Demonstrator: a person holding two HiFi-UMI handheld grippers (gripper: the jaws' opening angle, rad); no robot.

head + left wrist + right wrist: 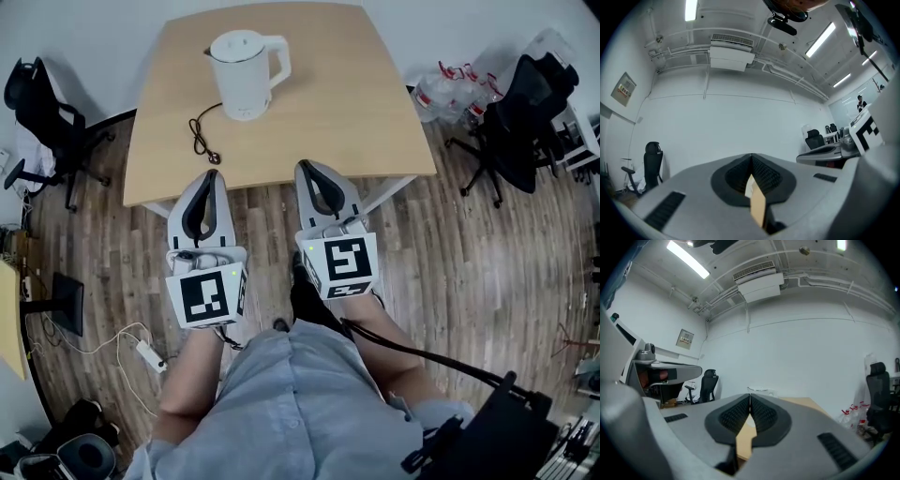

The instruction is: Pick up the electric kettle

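The white electric kettle (246, 73) stands upright at the back of the wooden table (356, 112), its handle to the right. Its black cord (202, 137) trails toward the table's front edge. My left gripper (214, 174) and right gripper (305, 167) are side by side at that front edge, both pointing level at the table, jaws shut and empty. In the left gripper view the left gripper (751, 159) has its pads together, with a sliver of table showing below. In the right gripper view the kettle's lid (761, 391) peeks just above the shut right gripper (750, 397).
A black office chair (42, 112) stands left of the table and another (520, 112) to the right, beside a bag of plastic bottles (455, 89). On the wooden floor at the left lie a power strip (150, 354) and a dark monitor (67, 302).
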